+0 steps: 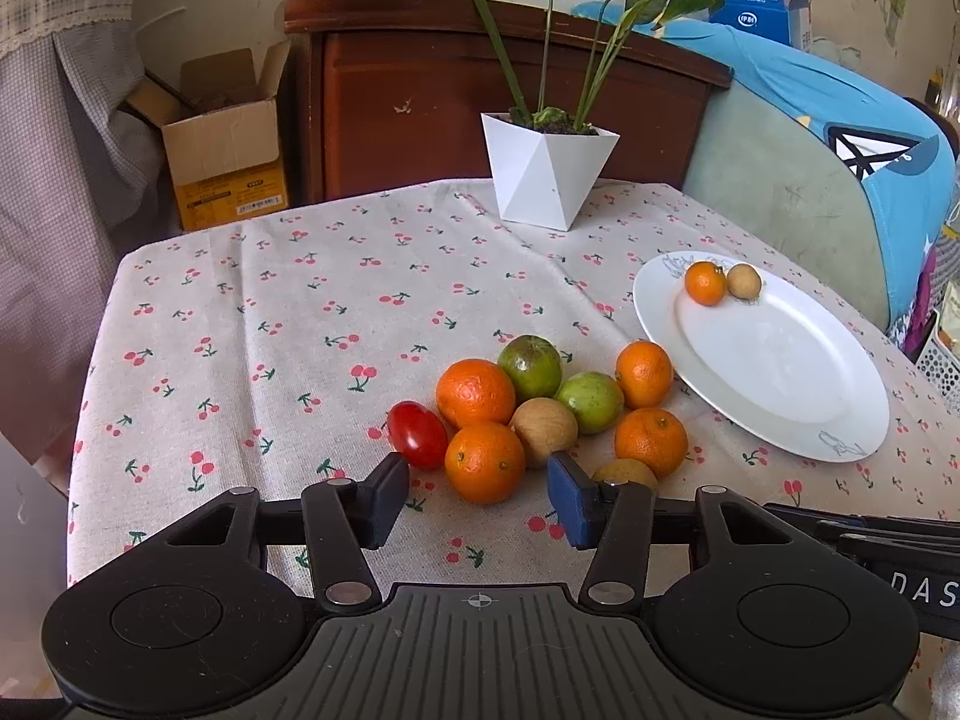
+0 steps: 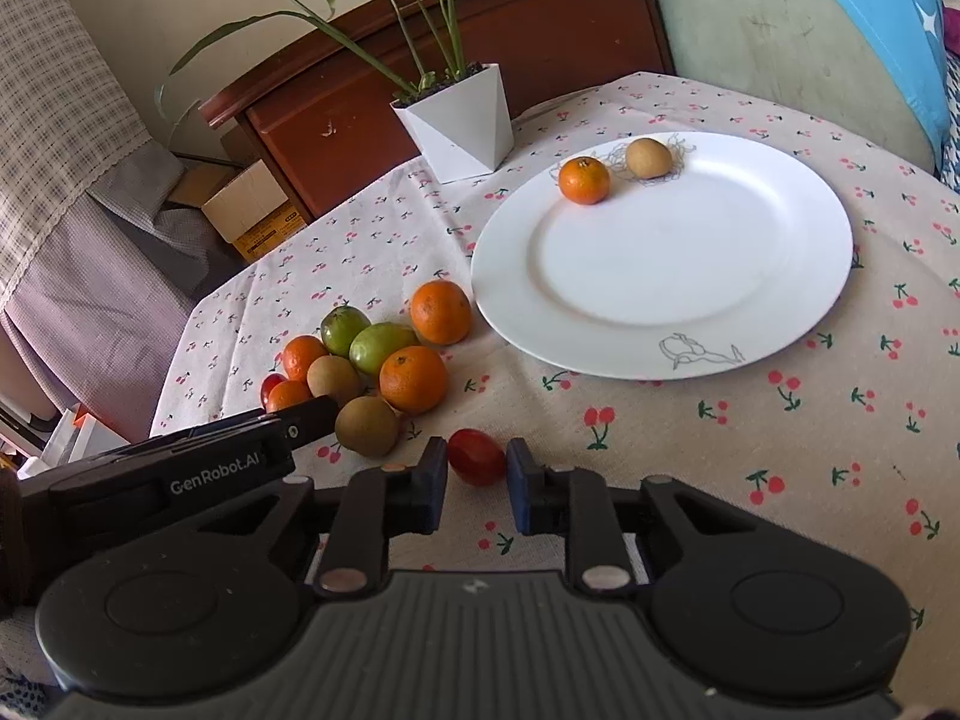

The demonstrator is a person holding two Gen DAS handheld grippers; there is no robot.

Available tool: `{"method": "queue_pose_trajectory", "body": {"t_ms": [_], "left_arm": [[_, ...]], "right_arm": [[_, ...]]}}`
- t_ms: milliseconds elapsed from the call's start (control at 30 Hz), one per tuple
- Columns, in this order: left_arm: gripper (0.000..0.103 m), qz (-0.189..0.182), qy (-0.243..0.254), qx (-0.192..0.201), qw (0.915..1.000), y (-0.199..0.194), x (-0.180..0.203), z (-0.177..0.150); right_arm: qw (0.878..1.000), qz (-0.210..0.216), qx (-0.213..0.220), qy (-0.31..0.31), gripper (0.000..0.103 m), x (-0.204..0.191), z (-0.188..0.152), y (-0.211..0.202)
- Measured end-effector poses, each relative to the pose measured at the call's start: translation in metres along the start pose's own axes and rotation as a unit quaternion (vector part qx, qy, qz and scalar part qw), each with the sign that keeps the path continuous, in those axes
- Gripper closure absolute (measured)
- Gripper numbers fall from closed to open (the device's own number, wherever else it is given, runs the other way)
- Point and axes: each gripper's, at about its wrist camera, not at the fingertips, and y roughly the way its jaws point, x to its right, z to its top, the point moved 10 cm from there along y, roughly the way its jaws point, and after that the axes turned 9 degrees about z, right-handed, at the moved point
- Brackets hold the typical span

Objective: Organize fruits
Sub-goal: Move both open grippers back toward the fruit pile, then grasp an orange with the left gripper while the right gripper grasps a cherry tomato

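Right up close in the right wrist view, the right gripper (image 2: 477,471) has its fingers drawn in narrow around a small red tomato (image 2: 476,457) lying on the tabletop (image 2: 720,450), the blue pads touching it on both sides, so it is gripped. The left wrist view does not show that tomato at all, only a black edge of the other tool at its right border.

Over on the left, the left gripper (image 1: 478,483) has its fingers partly open on either side of the nearest mandarin (image 1: 485,461). There are gaps on both sides, so nothing is held. This view alone shows a second red tomato (image 1: 417,435) clearly, just beside the left finger (the right view catches only a sliver of it behind the other tool's arm).

A little further out sits the loose pile on the cherry-print cloth: mandarins, two green fruits (image 1: 531,366) and round brown fruits (image 1: 543,432) packed close and touching. One brown fruit (image 1: 624,473) is half hidden behind the left gripper's blue pad, though the right view shows it whole.

Beyond the pile, the white plate (image 2: 798,276) holds just two things at its far rim: a small mandarin on the plate (image 2: 583,180) and a brown fruit on the plate (image 2: 648,158), apparently touching. The rest of the plate is bare.

At the back stands a white angular plant pot (image 1: 543,180), its leaves cut off by the frame, with a cardboard box (image 1: 225,150) on the floor beyond the tabletop.
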Motion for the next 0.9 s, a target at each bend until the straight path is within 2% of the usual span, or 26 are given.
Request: {"method": "queue_pose_trajectory", "body": {"t_ms": [133,367,800,900], "left_arm": [[0.068,-0.009,-0.001,0.002,1.0000,0.000,0.003,0.001],[0.077,-0.004,0.002,0.004,1.0000,-0.001,0.003,0.001],[0.077,-0.014,-0.011,0.009,0.9998,-0.015,0.004,0.004],[0.077,-0.017,-0.015,0.014,0.9997,-0.018,0.004,0.006]], "right_arm": [[1.000,-0.002,0.002,0.004,0.082,0.001,0.001,0.000],[1.000,-0.002,0.003,0.010,0.082,0.002,0.001,0.000],[1.000,0.009,0.011,0.027,0.083,0.002,0.003,-0.003],[0.999,0.011,0.014,0.027,0.085,0.001,0.004,-0.004]]}}
